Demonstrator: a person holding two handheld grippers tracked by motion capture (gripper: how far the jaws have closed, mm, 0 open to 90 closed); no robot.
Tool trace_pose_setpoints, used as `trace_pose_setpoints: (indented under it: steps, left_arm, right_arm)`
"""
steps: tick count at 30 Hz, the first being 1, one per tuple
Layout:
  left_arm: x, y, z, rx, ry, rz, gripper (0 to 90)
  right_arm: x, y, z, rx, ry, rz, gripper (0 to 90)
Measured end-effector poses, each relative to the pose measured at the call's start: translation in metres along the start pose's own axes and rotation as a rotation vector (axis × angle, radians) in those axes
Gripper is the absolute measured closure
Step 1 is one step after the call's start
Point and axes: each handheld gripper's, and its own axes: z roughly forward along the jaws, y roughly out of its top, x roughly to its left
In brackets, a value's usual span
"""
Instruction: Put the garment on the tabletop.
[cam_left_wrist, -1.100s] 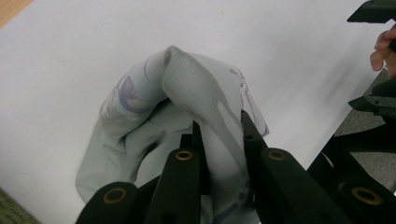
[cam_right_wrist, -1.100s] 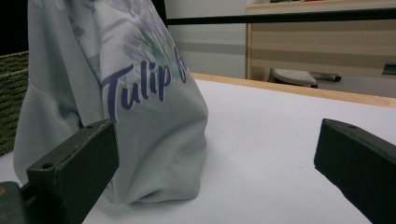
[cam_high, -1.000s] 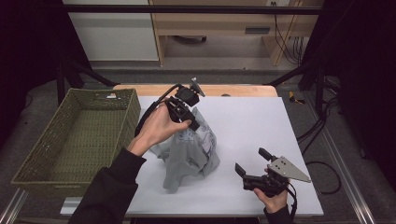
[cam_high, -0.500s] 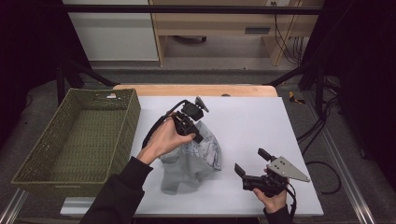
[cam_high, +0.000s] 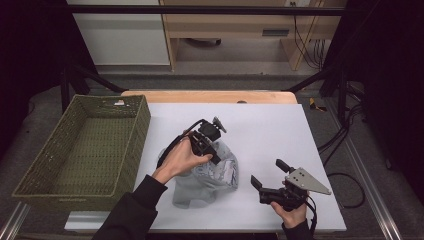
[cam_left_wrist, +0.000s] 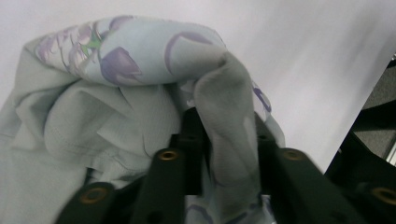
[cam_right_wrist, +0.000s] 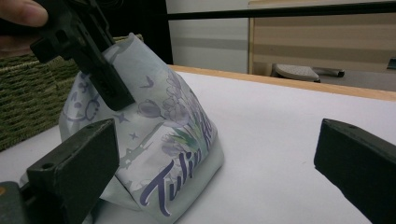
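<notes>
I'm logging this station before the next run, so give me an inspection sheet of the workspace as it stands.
Surface: white table, wooden strip along its far edge.
Job's things: pale printed garment with purple tulips and lettering, bunched at the table's middle; woven green basket at the table's left edge, with no garment in it.
Clutter: nothing seen on the table.
Grippers: left claw shut on a fold of the garment, lifting it into a peak; right claw open, resting low near the table's front right, aimed at the garment.
Cables: black cable loops from the left claw.
Surroundings: wooden furniture beyond, dark frame, cords on floor at right.
</notes>
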Motion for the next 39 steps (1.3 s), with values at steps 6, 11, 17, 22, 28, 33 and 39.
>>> trace_pose_setpoints:
  steps: [6, 11, 17, 22, 28, 33, 39]
  left_arm:
    - [-0.004, 0.001, -0.014, -0.113, 0.034, 0.021, 29.8]
    - [-0.007, 0.001, -0.019, -0.187, 0.054, 0.049, 15.8]
    - [-0.012, -0.001, -0.023, -0.284, 0.049, 0.051, 9.6]
    - [-0.02, -0.006, -0.027, -0.378, 0.117, 0.092, 8.8]
    - [-0.029, -0.021, -0.029, -0.552, 0.083, 0.086, 9.0]
    - [-0.029, -0.034, -0.029, -0.608, 0.082, 0.089, 7.2]
    - [-0.024, -0.057, -0.032, -0.709, 0.077, 0.072, 6.7]
  right_arm:
    - [0.0, 0.0, 0.0, 0.004, 0.002, 0.002, 0.3]
    - [0.0, 0.001, -0.001, -0.001, 0.006, 0.008, 0.3]
    - [-0.001, 0.001, -0.001, -0.004, 0.004, 0.006, 0.3]
    - [-0.001, 0.002, -0.002, -0.005, 0.002, 0.007, 0.3]
    - [-0.002, 0.003, -0.004, -0.014, 0.007, 0.017, 0.3]
    - [-0.002, 0.004, -0.004, -0.015, 0.006, 0.023, 0.3]
    - [-0.002, 0.004, -0.005, -0.021, 0.012, 0.029, 0.3]
